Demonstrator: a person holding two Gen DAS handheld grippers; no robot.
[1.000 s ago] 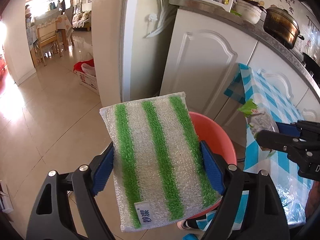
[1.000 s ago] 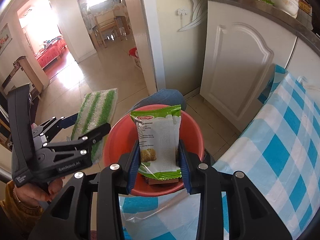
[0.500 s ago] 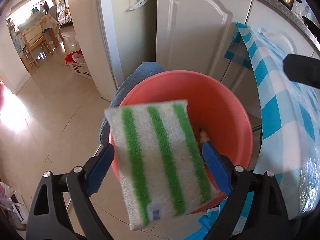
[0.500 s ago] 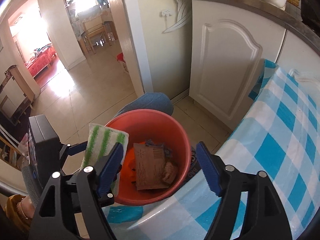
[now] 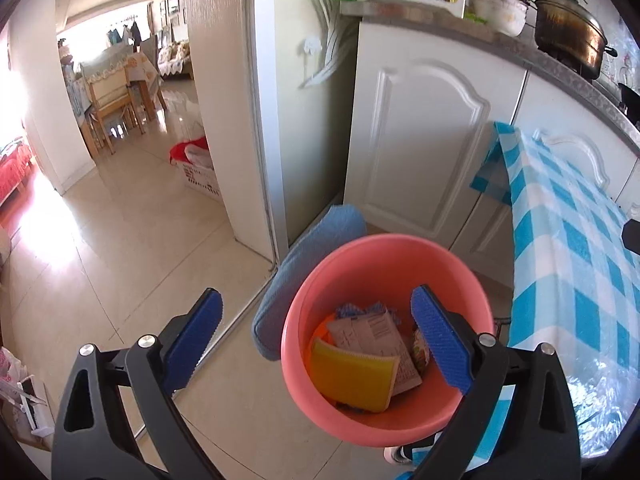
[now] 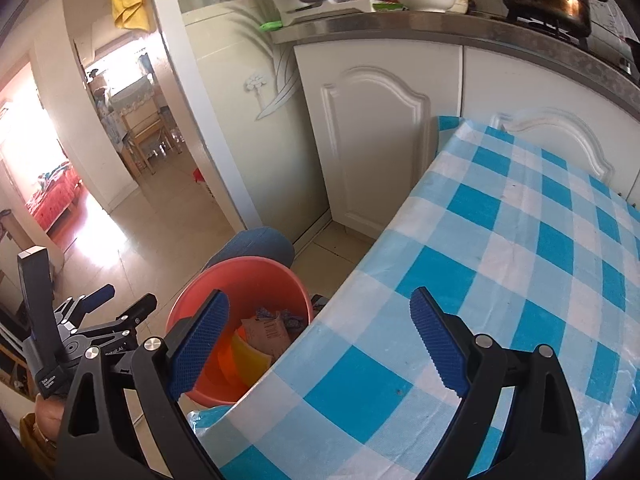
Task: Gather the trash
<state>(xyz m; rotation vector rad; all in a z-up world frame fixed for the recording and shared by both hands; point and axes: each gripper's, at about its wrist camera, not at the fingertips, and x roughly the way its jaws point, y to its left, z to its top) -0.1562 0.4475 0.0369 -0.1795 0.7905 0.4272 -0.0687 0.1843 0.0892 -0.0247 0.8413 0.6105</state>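
Our left claw (image 5: 316, 334) and right claw (image 6: 320, 338) have just opened wide, empty; sponge (image 5: 352, 376) and wrapper (image 5: 376, 336) now lie in the pink bucket (image 5: 384, 256), and we see no more trash on the bench (image 6: 520, 280).

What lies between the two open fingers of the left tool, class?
In the left wrist view, the left tool frames the near rim of the pink bucket, part of a blue cushion and bare floor tiles. Nothing is gripped.
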